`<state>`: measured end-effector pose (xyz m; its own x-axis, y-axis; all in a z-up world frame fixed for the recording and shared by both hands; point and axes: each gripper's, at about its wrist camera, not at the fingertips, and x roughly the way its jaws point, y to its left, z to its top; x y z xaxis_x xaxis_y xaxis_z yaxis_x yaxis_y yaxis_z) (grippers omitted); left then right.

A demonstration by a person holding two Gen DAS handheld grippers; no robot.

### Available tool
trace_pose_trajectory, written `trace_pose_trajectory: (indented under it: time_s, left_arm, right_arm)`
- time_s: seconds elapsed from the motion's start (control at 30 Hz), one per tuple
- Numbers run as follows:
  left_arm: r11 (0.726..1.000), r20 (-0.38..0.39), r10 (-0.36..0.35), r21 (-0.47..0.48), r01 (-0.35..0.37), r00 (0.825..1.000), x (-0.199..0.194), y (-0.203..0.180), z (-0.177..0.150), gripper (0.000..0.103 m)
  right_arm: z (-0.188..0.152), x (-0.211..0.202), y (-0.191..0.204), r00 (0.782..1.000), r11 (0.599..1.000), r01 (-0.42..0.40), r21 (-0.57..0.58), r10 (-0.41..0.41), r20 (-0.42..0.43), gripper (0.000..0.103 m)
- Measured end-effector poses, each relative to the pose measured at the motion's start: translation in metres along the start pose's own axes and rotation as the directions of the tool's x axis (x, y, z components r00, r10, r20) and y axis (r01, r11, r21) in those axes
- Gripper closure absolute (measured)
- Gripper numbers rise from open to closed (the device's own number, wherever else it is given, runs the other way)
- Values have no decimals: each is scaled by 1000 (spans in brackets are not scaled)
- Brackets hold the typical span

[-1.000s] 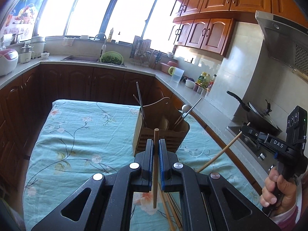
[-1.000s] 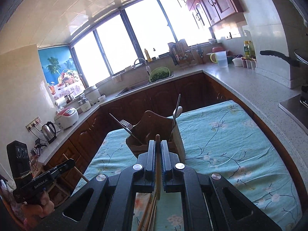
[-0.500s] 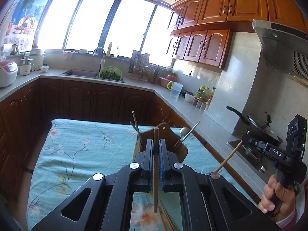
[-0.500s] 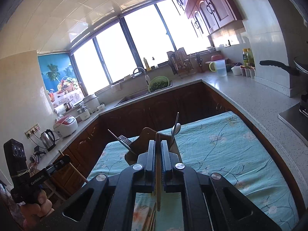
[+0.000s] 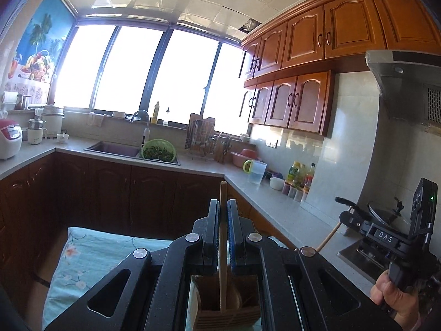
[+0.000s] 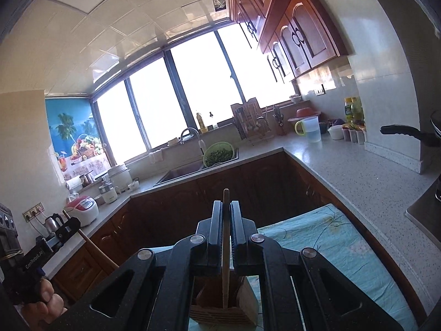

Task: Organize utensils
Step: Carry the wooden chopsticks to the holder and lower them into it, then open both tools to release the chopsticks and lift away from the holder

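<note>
My left gripper [image 5: 223,207] is shut on a wooden chopstick [image 5: 222,248] held upright. Its lower end hangs over the wooden utensil holder [image 5: 226,300] seen below between the gripper arms. My right gripper [image 6: 226,209] is shut on a second wooden chopstick [image 6: 226,248], also upright, with its lower end over the same wooden holder [image 6: 220,300]. The right gripper [image 5: 355,219] also shows at the right of the left wrist view, with its chopstick [image 5: 328,238] slanting down. The left gripper [image 6: 66,227] shows at the left of the right wrist view.
The holder stands on a table with a light blue floral cloth [image 5: 91,253], also seen in the right wrist view [image 6: 330,237]. Dark wood cabinets and a grey counter [image 6: 344,165] surround it. A sink with a green colander [image 5: 158,151] is behind. A pan [image 6: 405,132] sits at the right.
Both grippers have risen and tilted upward with their chopsticks. The holder has dropped from ahead of the fingers to below them, and the other utensils in it have left view.
</note>
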<state>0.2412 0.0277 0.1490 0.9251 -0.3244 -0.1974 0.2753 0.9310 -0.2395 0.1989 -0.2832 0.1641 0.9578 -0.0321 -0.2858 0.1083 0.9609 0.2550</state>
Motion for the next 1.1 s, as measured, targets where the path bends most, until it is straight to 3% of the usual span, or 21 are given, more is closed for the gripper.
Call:
trace_pose_trajectory:
  time_s: [0.43, 0.83, 1.0, 1.03, 1.1]
  left_arm:
    - [996, -108, 54, -71, -62, 993, 91, 16, -72, 99]
    - [995, -133, 56, -72, -66, 989, 103, 23, -59, 98]
    - [997, -158, 31, -72, -42, 987, 94, 27, -59, 97]
    - [997, -161, 21, -74, -33, 987, 93, 26, -57, 95]
    - [997, -151, 22, -73, -33, 988, 82, 27, -54, 74]
  right_arm:
    - [-61, 56, -21, 992, 999, 34, 21, -31, -121, 98]
    - [-61, 62, -22, 988, 999, 40, 21, -36, -149, 97]
    - [-61, 64, -23, 986, 999, 35, 36, -28, -165, 92]
    - [-61, 62, -23, 986, 999, 33, 44, -25, -166, 86]
    - [-59, 56, -26, 989, 997, 16, 70, -5, -150, 64]
